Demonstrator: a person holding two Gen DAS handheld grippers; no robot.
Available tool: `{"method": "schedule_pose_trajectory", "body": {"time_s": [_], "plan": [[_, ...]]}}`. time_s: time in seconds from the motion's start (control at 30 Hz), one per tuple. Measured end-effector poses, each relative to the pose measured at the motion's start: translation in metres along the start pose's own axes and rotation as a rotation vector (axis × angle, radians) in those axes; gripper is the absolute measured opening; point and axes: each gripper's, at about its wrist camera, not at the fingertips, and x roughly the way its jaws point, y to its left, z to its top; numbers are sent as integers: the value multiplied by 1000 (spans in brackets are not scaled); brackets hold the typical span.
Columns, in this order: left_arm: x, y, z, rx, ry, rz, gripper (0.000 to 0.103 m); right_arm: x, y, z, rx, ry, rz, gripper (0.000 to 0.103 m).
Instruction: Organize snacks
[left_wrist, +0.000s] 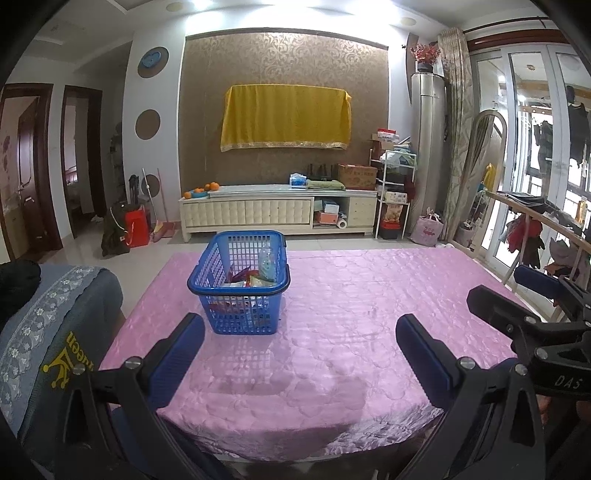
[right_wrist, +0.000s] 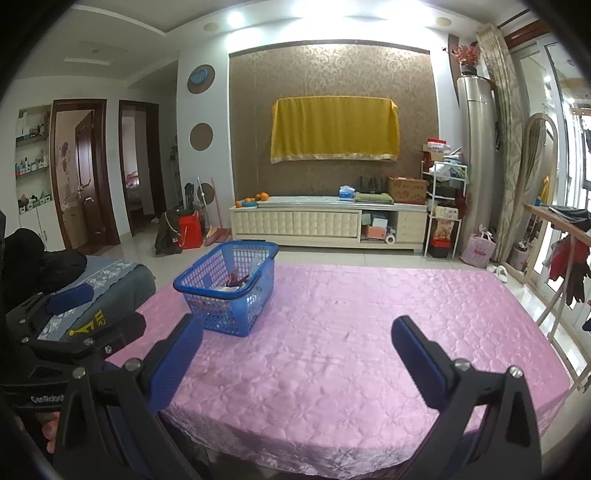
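Note:
A blue plastic basket (left_wrist: 240, 291) stands on the pink tablecloth (left_wrist: 351, 314), left of the middle. It holds several snack packets (left_wrist: 243, 278) and a clear bottle (left_wrist: 266, 262). My left gripper (left_wrist: 301, 338) is open and empty, hovering over the near part of the table just short of the basket. My right gripper (right_wrist: 297, 338) is open and empty, to the right of the basket (right_wrist: 229, 288). The right gripper also shows at the right edge of the left wrist view (left_wrist: 532, 306); the left gripper shows at the left edge of the right wrist view (right_wrist: 70, 306).
A grey-covered chair (left_wrist: 51, 332) with a black garment stands at the table's left. A wooden rack with clothes (left_wrist: 543, 229) is at the right. A cream TV cabinet (left_wrist: 277, 210) stands against the far wall.

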Motion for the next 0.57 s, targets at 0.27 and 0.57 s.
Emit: {"method": "schedule_pose_trajectory", "body": {"time_s": [0.27, 0.57], "plan": [[-1, -2, -2, -1, 7, 4, 102, -3, 2, 2, -11, 0, -1, 103], [-2, 0, -3, -12, 7, 1, 102, -3, 3, 3, -18, 2, -2, 103]]}}
